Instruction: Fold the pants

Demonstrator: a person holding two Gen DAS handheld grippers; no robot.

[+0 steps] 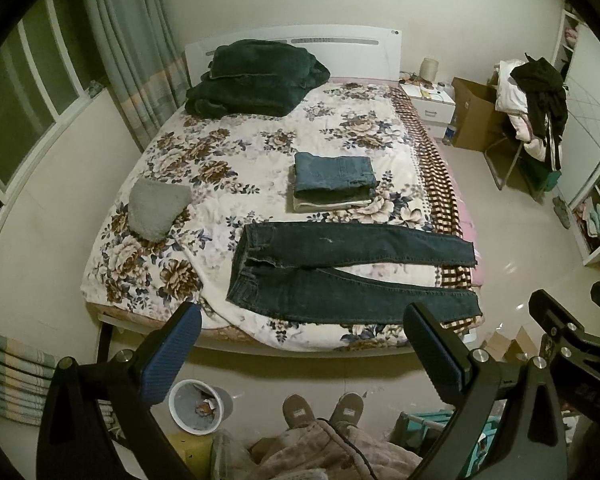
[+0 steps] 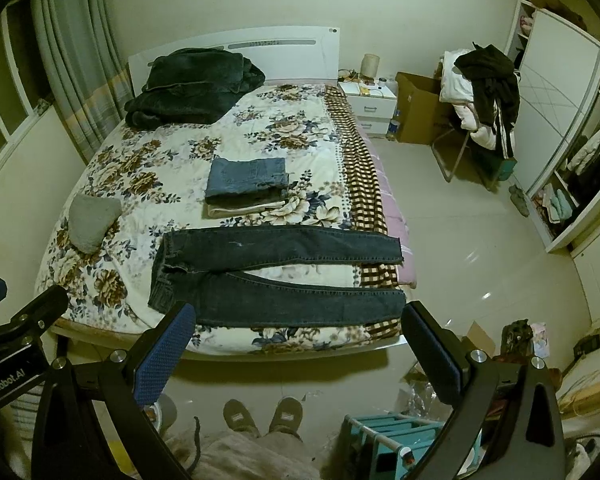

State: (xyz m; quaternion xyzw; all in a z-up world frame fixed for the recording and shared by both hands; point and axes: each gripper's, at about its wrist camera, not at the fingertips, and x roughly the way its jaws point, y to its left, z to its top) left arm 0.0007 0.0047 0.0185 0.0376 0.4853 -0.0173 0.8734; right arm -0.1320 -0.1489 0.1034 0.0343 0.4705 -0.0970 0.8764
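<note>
On the floral quilted bed (image 1: 236, 148) dark blue denim pants (image 1: 352, 272) lie flat; we hold left gripper (image 1: 300, 352) and right gripper (image 2: 296, 344) wide apart, empty.

The folded jeans (image 1: 334, 176) cover most of the pale garment (image 1: 332, 204) beneath, so only its front edge shows. The left gripper's finger (image 1: 436, 356) hides the cuff of the near leg of the dark jeans (image 1: 340, 268). Items on the nightstand (image 2: 370, 98) are too small to name. The person is cut off below the slippers (image 2: 262, 416). The bin (image 1: 198, 406) holds perhaps paper scraps.
</note>
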